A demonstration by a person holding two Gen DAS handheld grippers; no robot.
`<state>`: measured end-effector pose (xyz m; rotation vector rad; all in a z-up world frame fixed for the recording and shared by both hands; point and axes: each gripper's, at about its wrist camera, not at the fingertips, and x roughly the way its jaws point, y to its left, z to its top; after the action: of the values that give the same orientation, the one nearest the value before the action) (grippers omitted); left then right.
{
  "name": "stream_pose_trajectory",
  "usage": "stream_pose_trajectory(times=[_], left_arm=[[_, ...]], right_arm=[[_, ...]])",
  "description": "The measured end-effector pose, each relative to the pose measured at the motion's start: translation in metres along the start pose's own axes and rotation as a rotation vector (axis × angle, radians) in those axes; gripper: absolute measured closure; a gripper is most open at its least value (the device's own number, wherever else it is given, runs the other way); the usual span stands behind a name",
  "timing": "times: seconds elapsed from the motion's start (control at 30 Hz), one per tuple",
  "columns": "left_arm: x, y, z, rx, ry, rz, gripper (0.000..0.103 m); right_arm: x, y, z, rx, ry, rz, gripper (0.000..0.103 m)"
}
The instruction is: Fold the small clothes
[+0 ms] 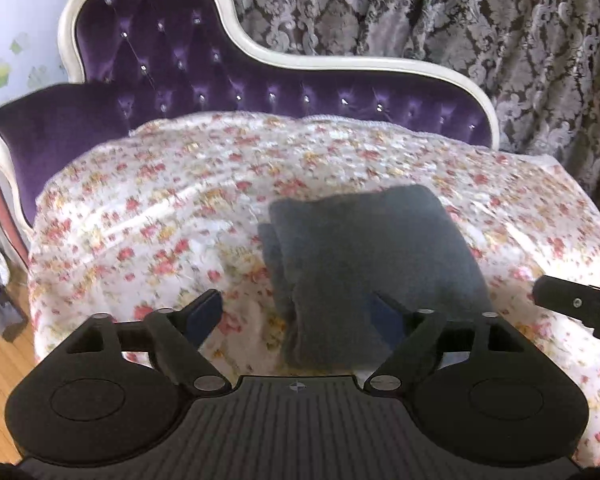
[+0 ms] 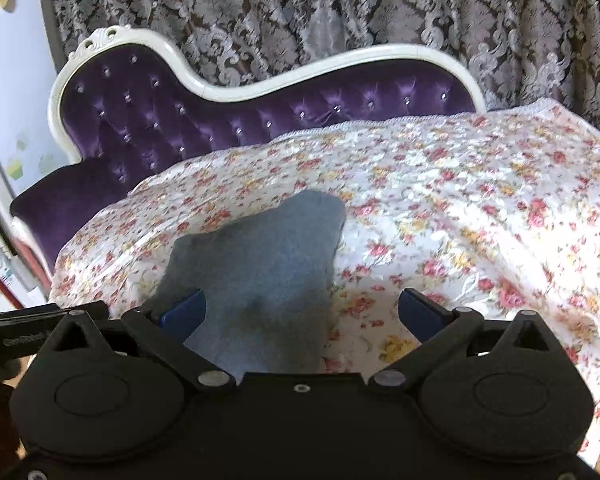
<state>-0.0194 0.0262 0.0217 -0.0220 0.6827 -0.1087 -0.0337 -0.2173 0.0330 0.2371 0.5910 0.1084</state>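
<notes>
The left gripper (image 1: pixel 296 312) stands with its jaws spread wide and nothing pinched between its blue pads (image 1: pixel 206 312); the near end of the folded grey garment (image 1: pixel 364 264) lies below the gap, and the pads do not press on it. The right gripper (image 2: pixel 302 312) is likewise spread wide and holds nothing, its left pad over the garment's edge and its right pad over bare cloth. The garment, a small piece of soft grey knit, lies folded into a thick oblong on the floral bedspread (image 1: pixel 148 208) that covers the seat of a purple tufted chaise longue (image 1: pixel 152 64). In the left wrist view its left side shows stacked layers in a rolled edge; its far corners are rounded and lie flat. In the right wrist view the garment (image 2: pixel 260 264) tapers toward its far end. No container is in view; the bedspread alone bears the garment. Open printed cloth surrounds it on the left, the right and the far side, with the widest stretch toward the right in the right wrist view. The bedspread's far hem runs along the foot of the chaise's white-framed back (image 2: pixel 204 88), and its near corners droop toward a wooden floor (image 1: pixel 0 360). A patterned damask curtain (image 2: pixel 340 12) hangs behind the chaise. The tip of the right gripper shows at the right edge of the left wrist view, over the bedspread and clear of the garment.
</notes>
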Motion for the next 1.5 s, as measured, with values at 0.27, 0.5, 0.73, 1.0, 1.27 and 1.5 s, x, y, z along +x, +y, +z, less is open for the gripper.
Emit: stream_pose_trajectory(times=[0.27, 0.5, 0.73, 1.0, 1.27, 1.5], left_arm=[[0.0, -0.008, -0.011, -0.005, 0.035, -0.053, 0.0], [0.003, -0.006, -0.023, -0.054, 0.074, -0.053, 0.0], [-0.002, -0.006, -0.029, -0.044, 0.1, 0.017, 0.0], [-0.007, -0.005, -0.034, -0.038, 0.114, 0.022, 0.0], [-0.009, -0.007, -0.039, -0.041, 0.13, 0.026, 0.0], [-0.011, -0.007, -0.038, -0.033, 0.13, 0.046, 0.0]], right_arm=[[-0.003, 0.012, -0.01, -0.057, 0.018, -0.011, 0.001], [-0.008, 0.016, -0.014, -0.06, 0.017, -0.018, 0.001], [-0.013, 0.018, -0.019, -0.077, 0.035, -0.035, 0.001], [-0.014, 0.019, -0.023, -0.083, 0.049, -0.042, 0.001], [-0.016, 0.018, -0.029, -0.079, 0.069, -0.033, 0.001], [-0.015, 0.02, -0.032, -0.08, 0.084, -0.023, 0.001]])
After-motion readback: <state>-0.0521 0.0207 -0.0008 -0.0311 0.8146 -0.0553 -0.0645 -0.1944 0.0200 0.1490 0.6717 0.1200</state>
